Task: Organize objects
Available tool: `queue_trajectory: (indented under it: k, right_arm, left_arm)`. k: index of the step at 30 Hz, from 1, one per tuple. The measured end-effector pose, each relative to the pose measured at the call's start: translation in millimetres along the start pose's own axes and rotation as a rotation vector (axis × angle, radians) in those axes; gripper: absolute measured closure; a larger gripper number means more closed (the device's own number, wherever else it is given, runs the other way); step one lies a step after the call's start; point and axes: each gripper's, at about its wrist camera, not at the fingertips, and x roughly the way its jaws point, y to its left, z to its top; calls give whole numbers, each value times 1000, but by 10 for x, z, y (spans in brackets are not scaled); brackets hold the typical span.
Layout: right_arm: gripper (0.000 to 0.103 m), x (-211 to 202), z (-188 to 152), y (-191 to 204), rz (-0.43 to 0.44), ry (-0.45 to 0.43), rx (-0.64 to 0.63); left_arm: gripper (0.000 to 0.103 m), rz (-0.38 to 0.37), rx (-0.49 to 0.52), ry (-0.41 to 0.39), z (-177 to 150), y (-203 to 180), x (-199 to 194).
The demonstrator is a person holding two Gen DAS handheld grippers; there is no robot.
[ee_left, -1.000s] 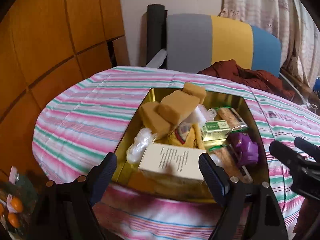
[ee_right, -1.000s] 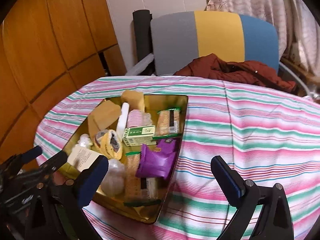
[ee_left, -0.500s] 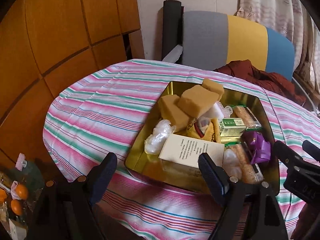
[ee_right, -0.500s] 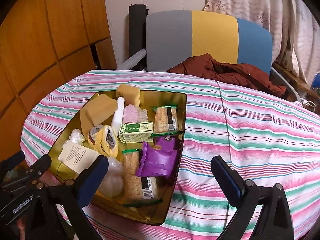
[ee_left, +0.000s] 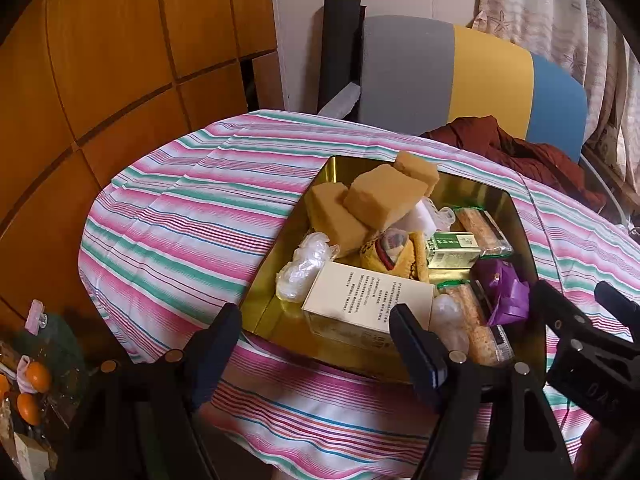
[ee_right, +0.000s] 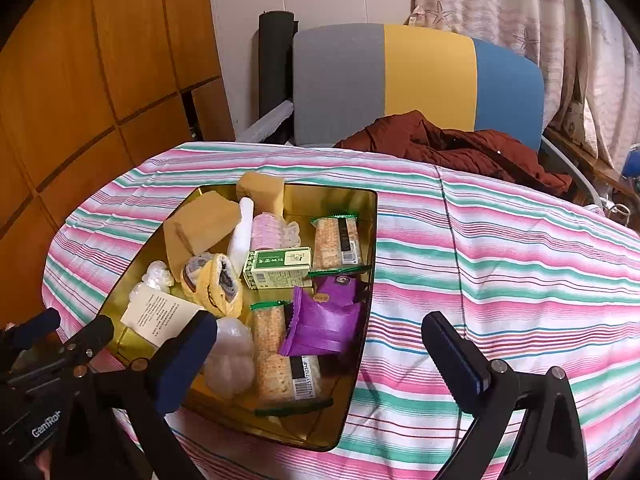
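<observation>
Snacks and sponges fill the gold tin tray (ee_right: pixel 362 216) on the striped tablecloth (ee_right: pixel 500 264). Left gripper (ee_left: pixel 316 344) hovers with its fingers spread and empty, just short of the tray's near edge, where the cream printed box (ee_left: pixel 370 298) lies crosswise. Right gripper (ee_right: pixel 320 350), equally spread and empty, hangs over the tray's right rim, so the left looks nearer the box.

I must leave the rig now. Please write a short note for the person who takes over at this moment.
Left gripper: open, empty, at the near edge of the gold tray.
Right gripper: open, empty, over the tray's right rim.
Things: sponge blocks, green box, purple packets, cracker packs, white box, all inside the tray on the striped tablecloth.
Done: nothing taken out yet.
Left: sorting everything.
</observation>
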Motion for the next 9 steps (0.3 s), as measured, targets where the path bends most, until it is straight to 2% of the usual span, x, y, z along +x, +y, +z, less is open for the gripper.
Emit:
queue_trajectory:
  k: [9]
  right_arm:
    - [0,22,-17,-42,0,9,16]
  left_arm:
    - [26,11,36,-10,-29,-108,-12]
